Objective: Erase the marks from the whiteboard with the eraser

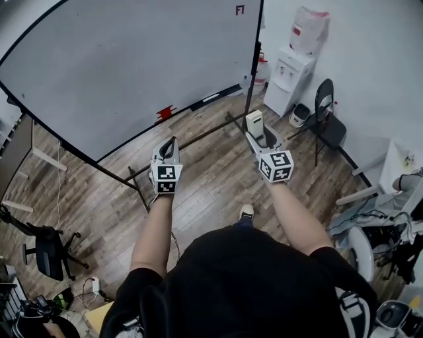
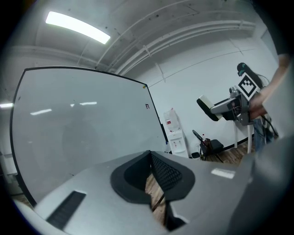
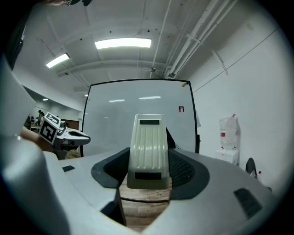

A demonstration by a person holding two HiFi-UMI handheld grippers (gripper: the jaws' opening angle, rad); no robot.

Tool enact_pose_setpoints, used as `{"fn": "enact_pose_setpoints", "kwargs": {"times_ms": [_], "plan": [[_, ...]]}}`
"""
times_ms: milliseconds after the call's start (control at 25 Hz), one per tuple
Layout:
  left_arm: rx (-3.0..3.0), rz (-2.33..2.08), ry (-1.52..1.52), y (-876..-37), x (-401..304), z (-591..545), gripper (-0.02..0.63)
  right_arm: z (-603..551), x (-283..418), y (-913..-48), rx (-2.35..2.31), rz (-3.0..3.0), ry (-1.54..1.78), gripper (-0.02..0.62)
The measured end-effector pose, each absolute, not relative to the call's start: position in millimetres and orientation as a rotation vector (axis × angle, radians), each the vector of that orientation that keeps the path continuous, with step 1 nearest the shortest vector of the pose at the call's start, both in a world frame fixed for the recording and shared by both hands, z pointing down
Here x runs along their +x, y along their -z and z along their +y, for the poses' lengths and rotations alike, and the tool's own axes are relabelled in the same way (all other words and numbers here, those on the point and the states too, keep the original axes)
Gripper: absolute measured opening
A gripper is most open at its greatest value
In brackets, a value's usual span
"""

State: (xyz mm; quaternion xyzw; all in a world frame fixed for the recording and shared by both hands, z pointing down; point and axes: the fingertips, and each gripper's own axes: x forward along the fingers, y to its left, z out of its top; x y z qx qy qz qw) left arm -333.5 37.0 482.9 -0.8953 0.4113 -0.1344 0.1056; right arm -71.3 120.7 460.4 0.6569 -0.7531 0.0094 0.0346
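Note:
The big whiteboard (image 1: 125,66) stands on a stand ahead of me, tilted in the head view. A small red mark (image 1: 239,10) sits near its top right corner; it also shows as the red mark (image 3: 181,109) in the right gripper view and the mark (image 2: 147,106) in the left gripper view. My right gripper (image 1: 258,132) is shut on the cream eraser (image 3: 148,151), which sticks up between the jaws, short of the board. My left gripper (image 1: 170,142) hangs beside it, shut and holding nothing (image 2: 154,173).
A red item (image 1: 165,112) and a dark bar (image 1: 205,100) lie on the board's ledge. The board's stand legs (image 1: 135,181) cross the wood floor. A water dispenser (image 1: 291,72) and a black chair (image 1: 328,122) stand at the right wall. Office clutter lies at both lower corners.

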Motion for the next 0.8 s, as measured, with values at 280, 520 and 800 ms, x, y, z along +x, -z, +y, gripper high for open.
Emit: {"fn": "enact_pose_setpoints", "kwargs": {"times_ms": [280,520,800], "plan": [[-2.641,1.215,0.444,-497,-312,22,0.011,99,-53,-469,1.982,-2.327,-0.036,0.250],[-2.634,1.238,0.473,-501,-302,14,0.011,88,-42,-478,1.950,-2.341,-0.068,0.250],[-2.665,1.228,0.498,-526,-289,3,0.011,75,-29,-490,1.947,-2.350,-0.097,0.250]]}}
